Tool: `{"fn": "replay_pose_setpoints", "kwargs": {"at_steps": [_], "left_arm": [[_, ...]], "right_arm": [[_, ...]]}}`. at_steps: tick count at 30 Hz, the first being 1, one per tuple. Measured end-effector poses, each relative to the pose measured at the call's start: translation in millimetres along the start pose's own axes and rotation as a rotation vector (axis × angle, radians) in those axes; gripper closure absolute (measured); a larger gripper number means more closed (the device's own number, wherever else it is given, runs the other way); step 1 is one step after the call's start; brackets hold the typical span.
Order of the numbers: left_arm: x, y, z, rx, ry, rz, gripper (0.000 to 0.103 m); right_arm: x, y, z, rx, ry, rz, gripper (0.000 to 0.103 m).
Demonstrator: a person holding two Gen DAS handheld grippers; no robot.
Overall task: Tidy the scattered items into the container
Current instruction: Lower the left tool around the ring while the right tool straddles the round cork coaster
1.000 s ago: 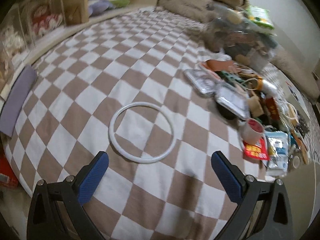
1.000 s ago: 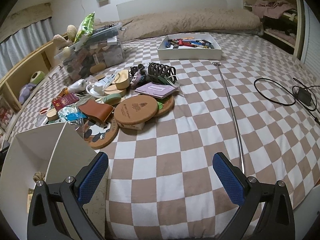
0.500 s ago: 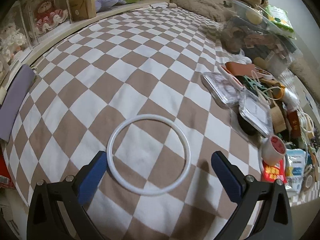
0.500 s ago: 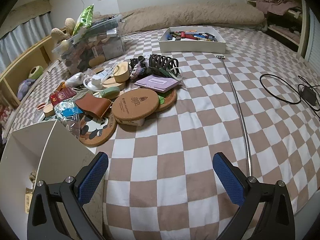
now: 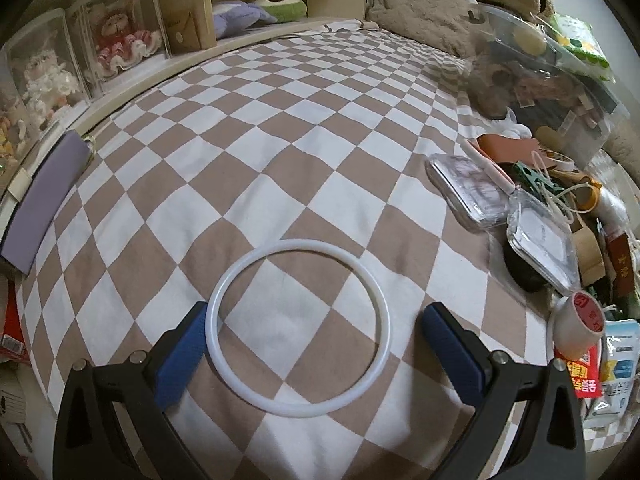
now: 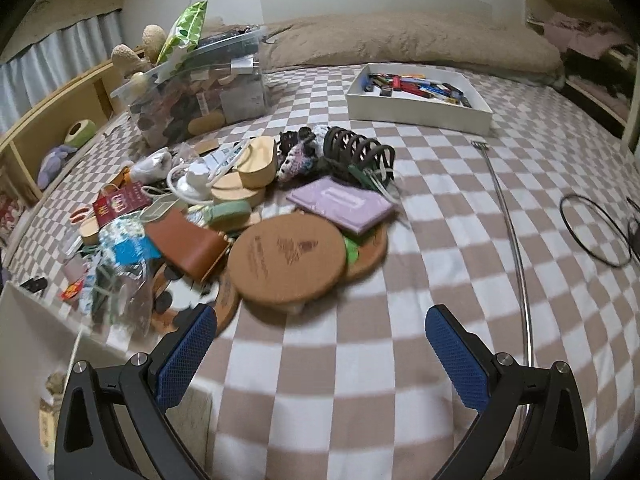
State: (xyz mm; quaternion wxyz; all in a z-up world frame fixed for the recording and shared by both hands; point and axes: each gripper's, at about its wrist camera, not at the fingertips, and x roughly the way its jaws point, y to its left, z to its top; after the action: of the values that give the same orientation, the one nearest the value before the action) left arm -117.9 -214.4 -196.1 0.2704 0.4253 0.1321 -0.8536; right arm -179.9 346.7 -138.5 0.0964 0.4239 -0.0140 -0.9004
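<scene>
A thin white ring (image 5: 224, 292) lies flat on the checked bedspread (image 5: 280, 120). My left gripper (image 5: 316, 320) is open and straddles the ring's near half, one blue pad on each side, not gripping it. In the right wrist view my right gripper (image 6: 320, 320) is open and empty above the bedspread, just short of a heap of scattered items: round cork coasters (image 6: 288, 264), a brown leather case (image 6: 188, 248), a purple booklet (image 6: 344, 204) and a dark claw clip (image 6: 356, 152). A white container (image 6: 36, 340) stands at the lower left beside that gripper.
A white tray of small items (image 6: 420, 92) sits at the far side of the bed. A long metal rod (image 6: 512, 220) and a black cable loop (image 6: 592, 232) lie to the right. A clear bin of clutter (image 6: 200, 92) stands behind the heap. Shelves (image 5: 120, 48) run along the left.
My left gripper has come down and forward so the white ring now lies between its fingers. My right gripper has moved closer to the heap of items.
</scene>
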Motion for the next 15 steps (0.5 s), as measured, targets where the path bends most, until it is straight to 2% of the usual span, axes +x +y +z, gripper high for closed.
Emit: {"fn": "replay_pose_setpoints", "kwargs": {"at_steps": [3, 6, 10, 15], "left_arm": [[0, -5, -2, 0.021, -0.014, 0.032, 0.000], [0, -5, -2, 0.019, -0.017, 0.033, 0.000], [1, -5, -2, 0.020, -0.020, 0.036, 0.000], [1, -5, -2, 0.021, -0.020, 0.036, 0.000]], "right_arm": [[15, 1, 10, -0.020, 0.015, 0.008, 0.000], [29, 2, 15, -0.051, 0.035, 0.028, 0.000], [44, 4, 18, -0.098, 0.053, 0.117, 0.000], [50, 14, 23, -0.196, 0.033, 0.142, 0.000]]}}
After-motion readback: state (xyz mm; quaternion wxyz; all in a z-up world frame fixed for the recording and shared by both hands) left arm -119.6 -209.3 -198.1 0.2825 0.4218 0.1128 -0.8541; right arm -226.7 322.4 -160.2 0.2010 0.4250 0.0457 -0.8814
